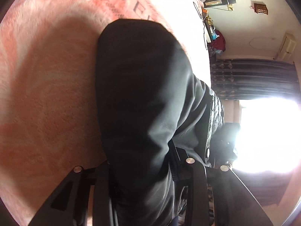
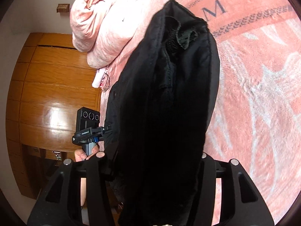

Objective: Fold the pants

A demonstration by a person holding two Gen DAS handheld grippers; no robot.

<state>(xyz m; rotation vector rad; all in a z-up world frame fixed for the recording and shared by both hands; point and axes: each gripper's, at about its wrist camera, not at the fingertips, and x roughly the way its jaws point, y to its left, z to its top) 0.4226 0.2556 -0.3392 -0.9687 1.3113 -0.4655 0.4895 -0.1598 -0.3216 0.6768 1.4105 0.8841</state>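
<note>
Black pants [image 2: 161, 98] bunched and lifted above the pink blanket [image 2: 254, 79] on the bed, gripped at one end by the left gripper [image 1: 143, 169], at the other by the right gripper [image 2: 158, 162]. Best kept taut, edges level, lowered evenly for a clean fold.

A home bedroom: pink blanket [image 2: 254, 75], bunched quilt [image 2: 99, 28], wooden wardrobe [image 2: 47, 94], curtain [image 1: 254, 79].

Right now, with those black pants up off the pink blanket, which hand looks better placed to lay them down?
Neither clearly. Both the left gripper and right gripper hold the black pants above the pink blanket. I'd guess both lower together.
</note>
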